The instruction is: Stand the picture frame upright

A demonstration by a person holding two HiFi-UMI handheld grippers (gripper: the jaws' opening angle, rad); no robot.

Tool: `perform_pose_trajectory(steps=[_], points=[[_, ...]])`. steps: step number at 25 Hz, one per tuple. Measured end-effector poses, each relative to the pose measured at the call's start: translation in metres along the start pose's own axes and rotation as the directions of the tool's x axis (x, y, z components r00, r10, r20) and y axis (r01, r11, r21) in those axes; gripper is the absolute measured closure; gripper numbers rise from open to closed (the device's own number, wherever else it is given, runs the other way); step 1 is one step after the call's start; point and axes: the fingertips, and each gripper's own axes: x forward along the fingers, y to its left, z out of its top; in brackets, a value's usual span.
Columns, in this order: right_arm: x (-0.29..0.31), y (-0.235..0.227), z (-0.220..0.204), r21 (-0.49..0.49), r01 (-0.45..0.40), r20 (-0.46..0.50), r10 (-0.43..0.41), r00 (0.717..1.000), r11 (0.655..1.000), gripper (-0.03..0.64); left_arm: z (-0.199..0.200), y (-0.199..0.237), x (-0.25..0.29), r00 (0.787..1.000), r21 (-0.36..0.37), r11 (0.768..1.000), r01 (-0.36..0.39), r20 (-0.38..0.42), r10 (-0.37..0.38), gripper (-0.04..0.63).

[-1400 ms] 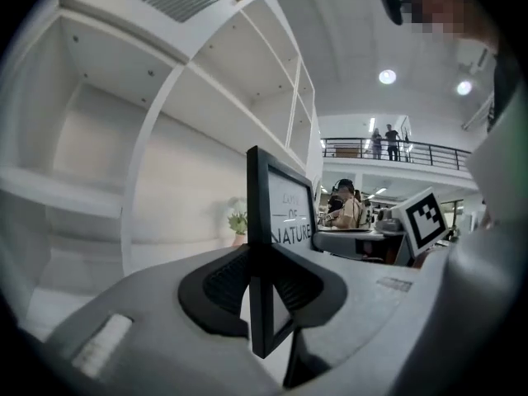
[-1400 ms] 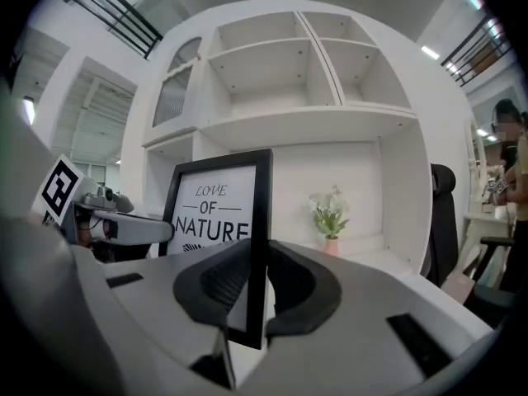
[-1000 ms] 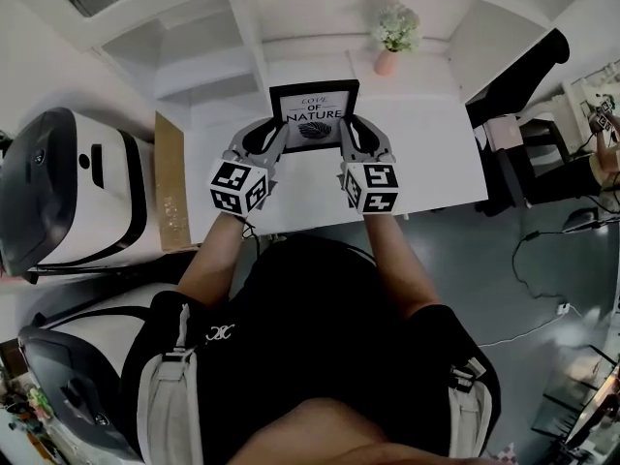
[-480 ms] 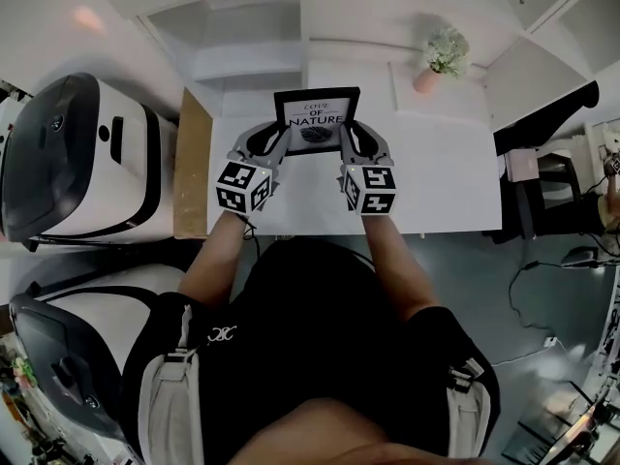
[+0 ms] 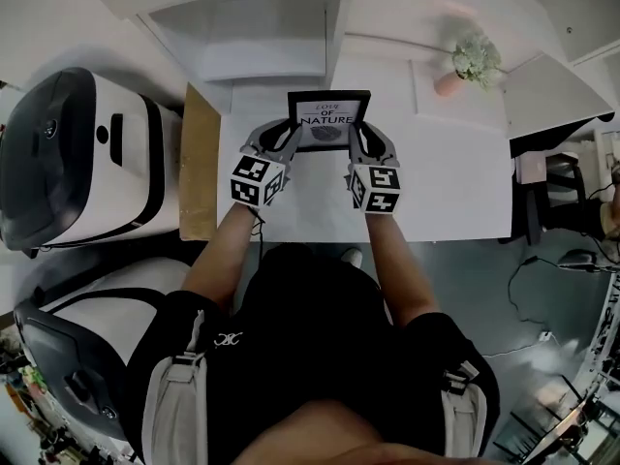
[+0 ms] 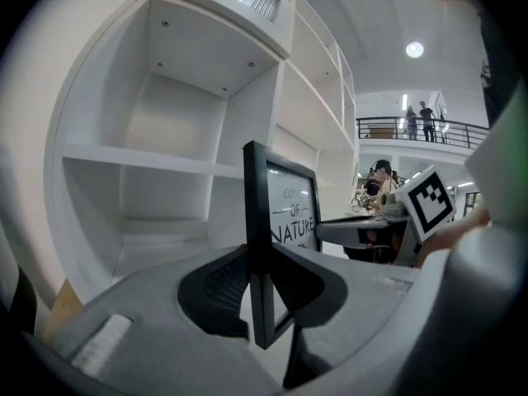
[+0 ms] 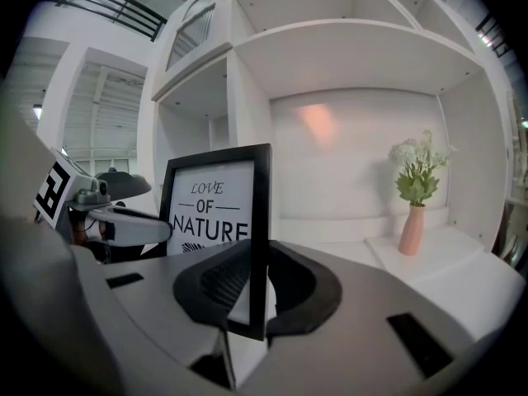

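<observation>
Picture frame (image 5: 327,121) upright above the white table (image 5: 446,187), print facing the person, in front of the white shelf unit (image 5: 262,51). Left gripper (image 5: 283,136) clamps the frame's left edge; right gripper (image 5: 359,139) clamps its right edge. Bottom edge possibly just off the tabletop; unclear. Pink vase (image 5: 448,83) stands well right.

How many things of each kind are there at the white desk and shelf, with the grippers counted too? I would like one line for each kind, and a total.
frame: 1
vase with flowers: 1
grippers: 2, the left gripper and the right gripper
Total: 4
</observation>
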Motion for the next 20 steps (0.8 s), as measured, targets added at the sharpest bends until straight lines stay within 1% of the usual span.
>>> perform_pose_trajectory(steps=[5,10,14,20], points=[[0.03,-0.008,-0.024,0.023,0.031,-0.029,-0.031,0.999,0.999,0.549,-0.024,0.021,0.025,0.999,-0.03,0.999,0.01,-0.033,-0.011,0.509],[0.047,-0.018,-0.045,0.039,0.065,-0.055,-0.063,0.996,0.997,0.549,-0.042,0.03,0.046,0.998,-0.025,0.999,0.03,-0.06,-0.031,0.509],[0.055,-0.023,-0.056,0.038,0.077,-0.074,-0.074,0.994,0.996,0.549,-0.053,0.034,0.057,0.996,-0.028,0.999,0.041,-0.077,-0.043,0.509],[0.064,-0.029,-0.067,0.021,0.085,-0.102,-0.082,0.991,0.996,0.548,-0.065,0.039,0.07,0.996,-0.003,0.999,0.038,-0.082,-0.039,0.509]])
